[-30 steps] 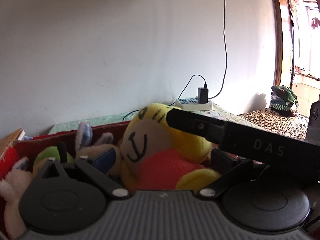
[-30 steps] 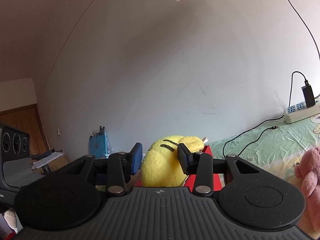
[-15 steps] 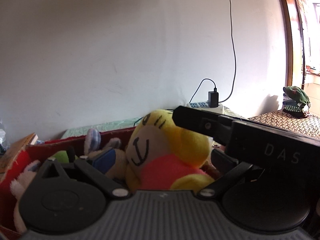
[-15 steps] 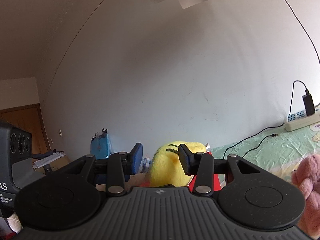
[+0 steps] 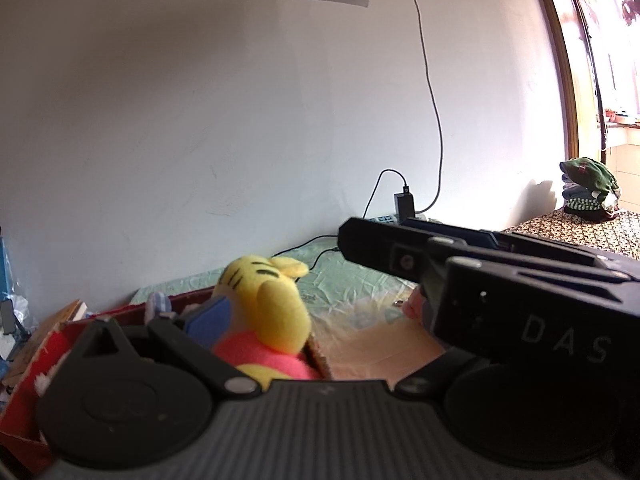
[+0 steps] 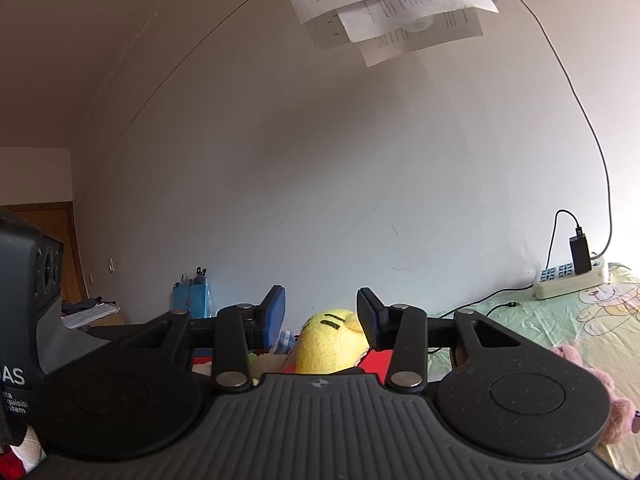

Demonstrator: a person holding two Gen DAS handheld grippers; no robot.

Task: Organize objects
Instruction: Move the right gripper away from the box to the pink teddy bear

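Nearest first. My left gripper point(image 5: 320, 316): the linkage arms are spread wide, so I read it as released. Its right finger is hidden behind the other tool. The yellow plush point(image 5: 264, 312) sits just beside the blue left pad point(image 5: 208, 316), toward 9 o'clock of the gap, and doesn't fill it.

My right gripper point(image 6: 320, 308) has its blue pads apart with nothing pinched. The plush's head shows low between them, around 6 o'clock. In the left view its fingers hang clear of the toy, up at 2 o'clock from it.

The plush is in the red box point(image 5: 40, 344), at the box's right edge by the cardboard flap point(image 5: 380, 344).

Compared with a second ago, the toy filled my left view, smiling face toward me, with the right tool's finger across its head. Now it looks smaller and the face is turned away.

For writing, "DAS" shows on the right tool's body. On the left tool, at 9 o'clock in the right view, I only get cut-off bits: "AS", "quisiti", "stem".

Further back are the pink plush point(image 6: 580, 360), the power strip point(image 6: 572, 276) and the wall papers point(image 6: 400, 12), whose print is too small to read.
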